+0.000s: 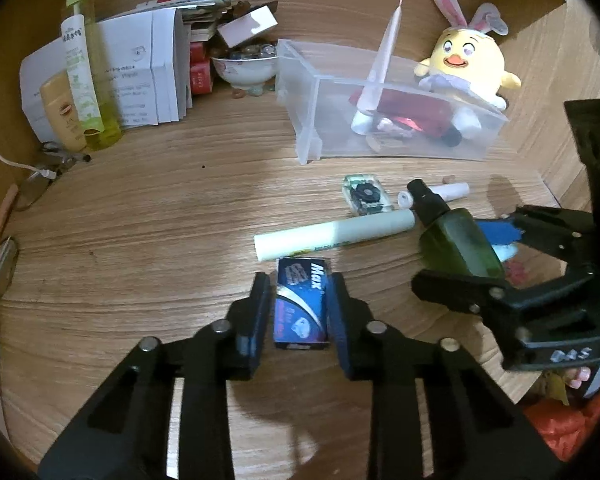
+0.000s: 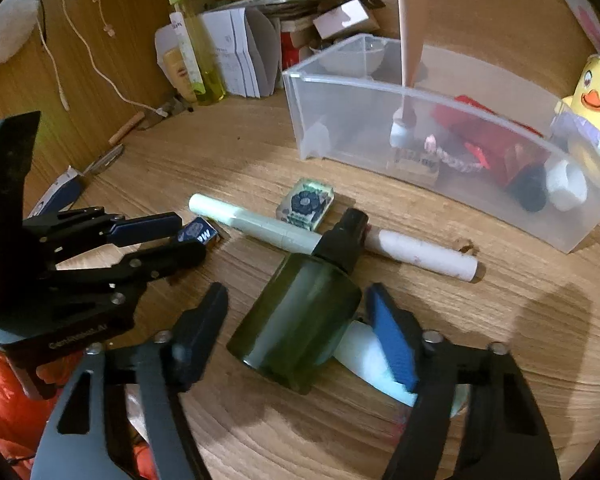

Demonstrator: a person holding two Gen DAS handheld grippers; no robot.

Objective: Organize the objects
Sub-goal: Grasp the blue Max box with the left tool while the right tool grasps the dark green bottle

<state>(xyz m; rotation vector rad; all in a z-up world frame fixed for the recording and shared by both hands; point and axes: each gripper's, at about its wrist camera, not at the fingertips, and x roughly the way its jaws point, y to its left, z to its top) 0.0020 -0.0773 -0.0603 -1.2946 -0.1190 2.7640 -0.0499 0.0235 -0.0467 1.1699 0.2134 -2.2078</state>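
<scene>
My left gripper (image 1: 300, 300) straddles a small blue "Max" box (image 1: 301, 307) lying on the wooden table; its pads flank the box closely, and contact is unclear. It also shows in the right wrist view (image 2: 172, 236) with the box (image 2: 199, 233). My right gripper (image 2: 296, 320) is open around a dark green spray bottle (image 2: 300, 316) lying on its side, with a gap at the left finger. That bottle shows in the left wrist view (image 1: 456, 240). A clear plastic bin (image 1: 312, 120) holds a white tube, red items and small things.
A pale green tube (image 1: 332, 234), a white stick (image 2: 424, 256) and a small clear case (image 1: 366, 198) lie between the grippers and the bin (image 2: 340, 120). A yellow chick plush (image 1: 468, 64) sits behind the bin. Bottles (image 1: 80, 76), papers and a bowl (image 1: 246, 68) crowd the back left.
</scene>
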